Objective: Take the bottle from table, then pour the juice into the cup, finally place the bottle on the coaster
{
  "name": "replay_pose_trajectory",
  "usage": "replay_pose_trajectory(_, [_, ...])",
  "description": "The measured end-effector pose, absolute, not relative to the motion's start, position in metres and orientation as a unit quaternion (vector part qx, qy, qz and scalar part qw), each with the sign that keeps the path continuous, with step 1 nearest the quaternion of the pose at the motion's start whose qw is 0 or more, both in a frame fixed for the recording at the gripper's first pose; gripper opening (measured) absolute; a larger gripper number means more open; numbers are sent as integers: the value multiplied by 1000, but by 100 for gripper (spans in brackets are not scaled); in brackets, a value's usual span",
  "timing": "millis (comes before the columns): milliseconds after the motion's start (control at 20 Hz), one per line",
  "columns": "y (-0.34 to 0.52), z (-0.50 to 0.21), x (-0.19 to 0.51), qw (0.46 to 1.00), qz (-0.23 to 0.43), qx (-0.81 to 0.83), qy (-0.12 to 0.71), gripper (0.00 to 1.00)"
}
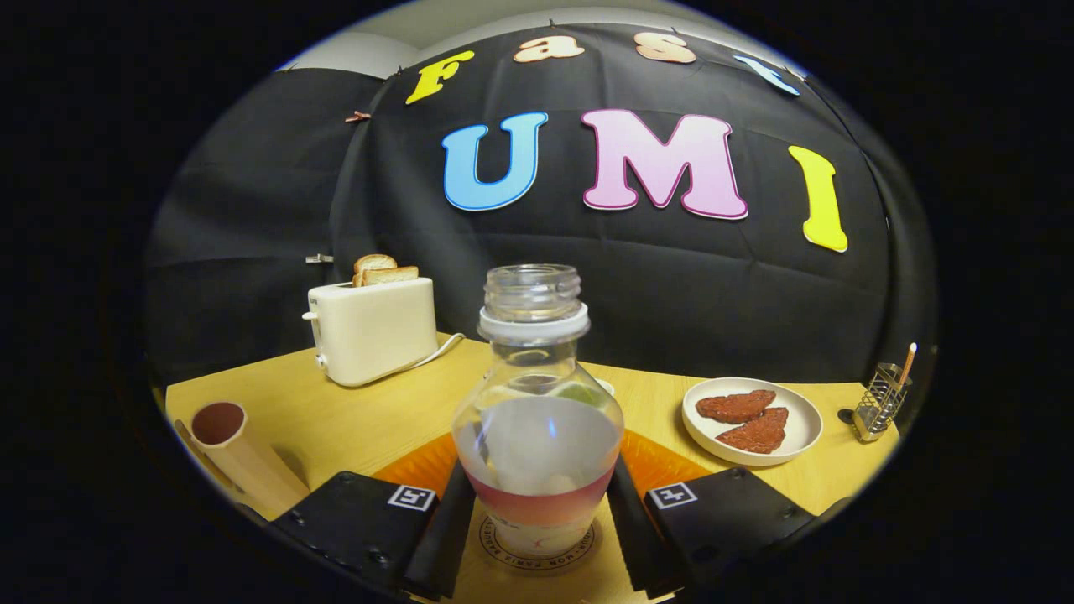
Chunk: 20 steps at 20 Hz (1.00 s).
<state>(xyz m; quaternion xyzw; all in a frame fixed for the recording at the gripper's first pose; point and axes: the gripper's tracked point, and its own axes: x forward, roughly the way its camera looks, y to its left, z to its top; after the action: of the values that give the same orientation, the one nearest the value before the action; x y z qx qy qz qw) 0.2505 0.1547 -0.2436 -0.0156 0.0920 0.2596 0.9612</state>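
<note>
A clear bottle point(537, 419) with no cap stands upright between my fingers, with a low layer of pinkish-red juice at its bottom. Its base rests on a round coaster point(502, 547) with a printed ring, lying between the fingers. My gripper point(537, 474) is shut on the bottle, one finger pressed against each side of its wide lower body. The tan cup point(243, 457), dark red inside, stands well off to the left of the left finger; I cannot see whether it holds juice.
An orange mat point(419, 468) lies on the wooden table point(377, 419) behind the bottle. A cream toaster point(373, 330) with toast stands far left. To the right sit a white plate point(793, 440) with two brown pieces and a wire holder point(879, 403).
</note>
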Motion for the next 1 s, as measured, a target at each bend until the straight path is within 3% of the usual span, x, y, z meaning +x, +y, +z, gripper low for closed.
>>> replay_pose_trajectory(200, [154,-257,246,958,262,-15,119,79])
replay_pose_trajectory(350, [151,-248,245,961,254,-10,112,100])
replay_pose_trajectory(1000, [127,-212,219,967,232,-3,107,99])
